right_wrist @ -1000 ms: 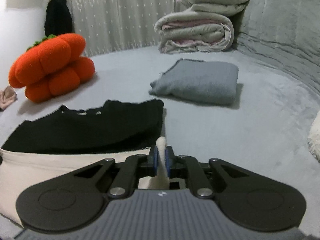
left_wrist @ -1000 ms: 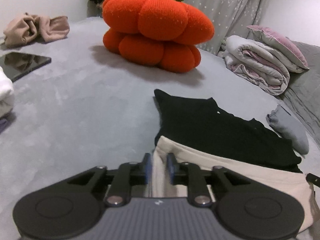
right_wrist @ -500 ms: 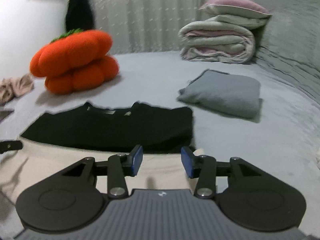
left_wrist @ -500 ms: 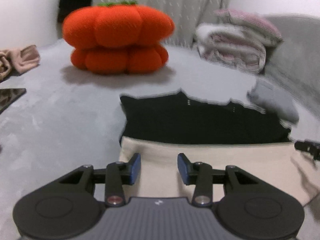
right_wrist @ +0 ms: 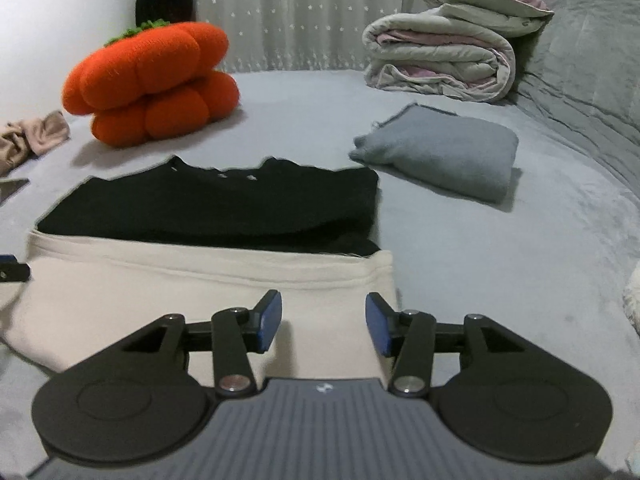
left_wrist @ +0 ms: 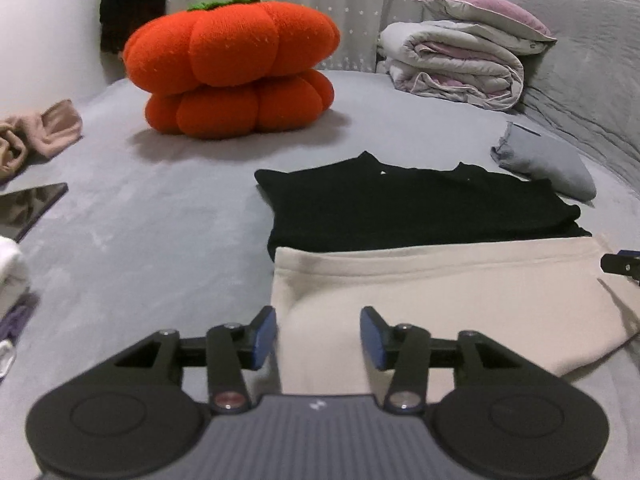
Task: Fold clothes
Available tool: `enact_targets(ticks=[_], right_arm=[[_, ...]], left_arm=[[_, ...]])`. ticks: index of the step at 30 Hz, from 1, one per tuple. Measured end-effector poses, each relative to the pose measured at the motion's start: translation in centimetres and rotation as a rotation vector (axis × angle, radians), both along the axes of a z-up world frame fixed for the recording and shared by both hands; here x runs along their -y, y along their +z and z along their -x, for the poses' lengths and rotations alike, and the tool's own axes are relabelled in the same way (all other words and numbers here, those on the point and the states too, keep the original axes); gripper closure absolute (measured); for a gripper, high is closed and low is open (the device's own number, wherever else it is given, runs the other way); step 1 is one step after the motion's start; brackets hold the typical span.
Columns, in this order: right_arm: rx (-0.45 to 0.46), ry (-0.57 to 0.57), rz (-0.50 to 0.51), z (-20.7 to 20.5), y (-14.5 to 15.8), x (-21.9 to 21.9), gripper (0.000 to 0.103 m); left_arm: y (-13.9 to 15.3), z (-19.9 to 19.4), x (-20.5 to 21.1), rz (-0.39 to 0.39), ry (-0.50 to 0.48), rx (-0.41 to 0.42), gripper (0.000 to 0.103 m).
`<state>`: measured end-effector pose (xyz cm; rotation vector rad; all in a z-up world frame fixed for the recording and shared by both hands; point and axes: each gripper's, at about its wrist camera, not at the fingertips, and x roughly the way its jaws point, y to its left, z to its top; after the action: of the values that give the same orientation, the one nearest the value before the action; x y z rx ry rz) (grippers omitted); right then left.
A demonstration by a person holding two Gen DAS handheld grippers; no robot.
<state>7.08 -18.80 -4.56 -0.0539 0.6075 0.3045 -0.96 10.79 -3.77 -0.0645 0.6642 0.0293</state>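
Note:
A beige garment (left_wrist: 440,296) lies folded flat on the grey bed, its far edge overlapping a folded black garment (left_wrist: 408,204). My left gripper (left_wrist: 318,338) is open and empty above the beige garment's near left part. My right gripper (right_wrist: 324,324) is open and empty above its near right part; the beige garment (right_wrist: 192,284) and the black garment (right_wrist: 224,208) show there too. A tip of the right gripper (left_wrist: 620,264) shows at the right edge of the left wrist view.
An orange pumpkin cushion (left_wrist: 232,68) stands at the back. A rolled quilt with a pillow (left_wrist: 460,60) is back right. A folded grey garment (right_wrist: 440,152) lies right of the black one. A tan cloth (left_wrist: 36,136) and a dark tablet (left_wrist: 28,208) are left.
Both grippers were shut on the beige garment's edge one second ago. They have opened, let it go, and pulled back. The garment now lies flat.

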Motion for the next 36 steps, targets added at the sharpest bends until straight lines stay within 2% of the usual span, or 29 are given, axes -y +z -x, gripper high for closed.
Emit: enact_targets(ticks=[3, 9, 14, 18, 29, 36], right_arm=[[-0.006, 0.036, -0.044, 0.8, 0.6, -1.3, 0.051], [-0.037, 0.149, -0.061, 2.4, 0.6, -5.8, 0.051], [-0.063, 0.223, -0.016, 2.7, -0.7, -8.8, 0.050], [-0.054, 0.252, 0.053, 3.0, -2.0, -10.1, 0.045], [-0.012, 0.308, 0.070, 3.9, -2.2, -7.5, 0.038], [-0.027, 0.246, 0.062, 3.8, -1.8, -3.6, 0.037]], left_arm=[[0.4, 0.4, 1.0, 0.031, -0.054, 0.002, 0.055], [0.0, 0.6, 4.3, 0.007, -0.188, -0.027, 0.050], [-0.9, 0.7, 4.3, -0.018, -0.221, -0.054, 0.043], [-1.5, 0.8, 4.2, -0.036, -0.243, -0.075, 0.042], [-1.8, 3.2, 1.3, -0.043, -0.277, -0.045, 0.039], [-1.7, 4.4, 0.4, -0.113, -0.315, -0.045, 0.039]])
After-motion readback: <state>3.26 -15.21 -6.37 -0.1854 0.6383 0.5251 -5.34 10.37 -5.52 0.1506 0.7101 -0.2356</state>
